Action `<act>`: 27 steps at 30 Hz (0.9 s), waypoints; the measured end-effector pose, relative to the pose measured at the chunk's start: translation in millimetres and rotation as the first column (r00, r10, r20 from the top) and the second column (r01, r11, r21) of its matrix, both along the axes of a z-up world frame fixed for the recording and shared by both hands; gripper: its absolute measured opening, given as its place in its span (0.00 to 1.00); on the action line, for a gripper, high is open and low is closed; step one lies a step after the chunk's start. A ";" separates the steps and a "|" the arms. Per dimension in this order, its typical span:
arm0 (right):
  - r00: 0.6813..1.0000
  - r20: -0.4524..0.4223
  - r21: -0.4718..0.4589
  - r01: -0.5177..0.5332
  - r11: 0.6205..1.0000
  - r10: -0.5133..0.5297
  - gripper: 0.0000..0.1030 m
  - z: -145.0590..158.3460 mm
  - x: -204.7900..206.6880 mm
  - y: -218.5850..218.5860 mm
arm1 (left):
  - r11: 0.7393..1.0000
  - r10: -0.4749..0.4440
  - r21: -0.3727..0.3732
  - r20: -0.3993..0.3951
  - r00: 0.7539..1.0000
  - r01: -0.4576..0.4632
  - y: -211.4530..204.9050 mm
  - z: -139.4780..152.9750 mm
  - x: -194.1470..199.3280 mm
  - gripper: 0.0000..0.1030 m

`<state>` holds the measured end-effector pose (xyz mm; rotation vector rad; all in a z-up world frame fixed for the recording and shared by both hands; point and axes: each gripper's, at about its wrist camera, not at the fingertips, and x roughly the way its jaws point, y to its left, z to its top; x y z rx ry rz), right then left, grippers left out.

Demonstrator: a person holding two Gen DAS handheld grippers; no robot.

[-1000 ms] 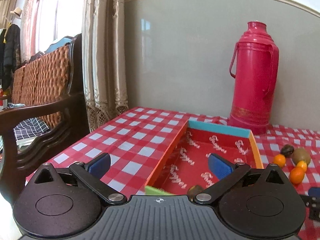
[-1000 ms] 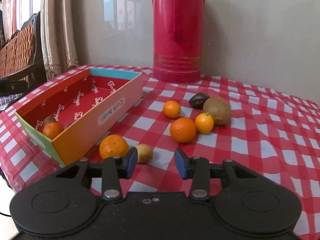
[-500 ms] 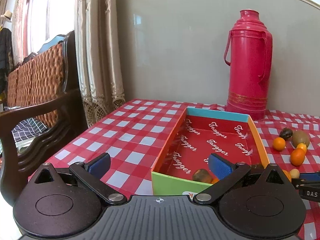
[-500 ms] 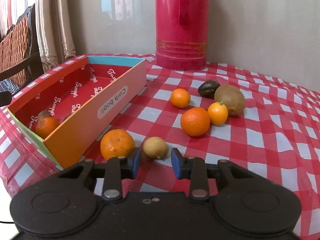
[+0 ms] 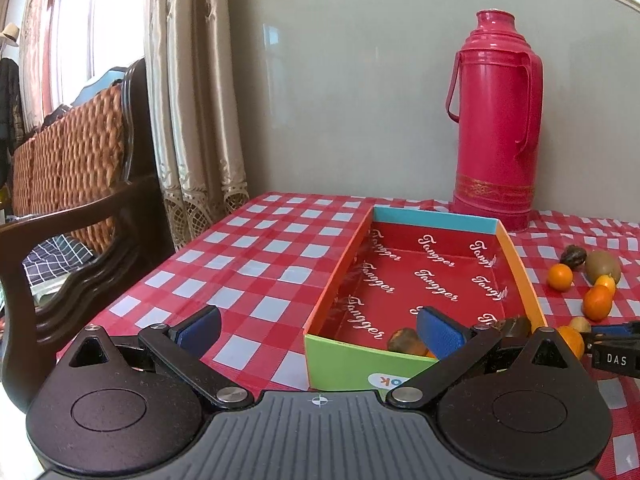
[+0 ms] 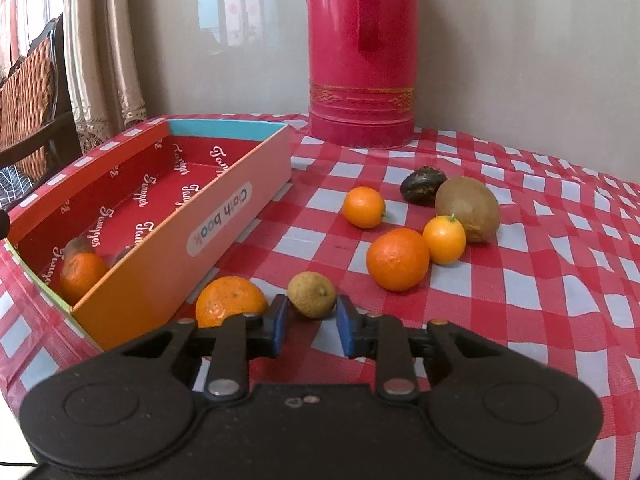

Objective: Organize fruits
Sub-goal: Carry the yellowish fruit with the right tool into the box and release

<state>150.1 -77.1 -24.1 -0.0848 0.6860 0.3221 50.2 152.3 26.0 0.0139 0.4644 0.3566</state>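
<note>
A small tan fruit lies on the checked cloth beside the open box. My right gripper is closing on it, and its blue pads touch both sides of the fruit. A big orange sits just left of it, against the box wall. The box holds an orange and a brownish fruit at its near end. My left gripper hangs open over the box's near left corner with nothing between its fingers.
Further right lie a mandarin, a kumquat, a small orange, a kiwi and a dark fruit. A red thermos stands by the wall. A wooden chair flanks the table's left edge.
My right gripper has come forward and down to the small tan fruit, and its jaws have narrowed until the pads meet it. The left gripper stays open.
</note>
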 end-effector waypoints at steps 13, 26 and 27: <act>0.997 0.081 0.026 0.016 1.000 -0.018 0.17 25.5 -9.1 -1.1 | 1.000 0.003 -0.007 0.007 1.000 -0.003 4.3 0.9 -2.1 1.00; 0.982 0.177 0.078 -0.076 0.994 0.061 0.17 50.6 -23.3 39.7 | 0.998 0.065 0.006 -0.006 0.998 -0.065 31.7 -1.8 -15.8 1.00; 0.981 0.178 0.078 -0.088 0.993 0.073 0.17 50.7 -23.6 45.4 | 0.998 0.070 0.004 -0.006 0.998 -0.070 34.3 -1.5 -16.5 1.00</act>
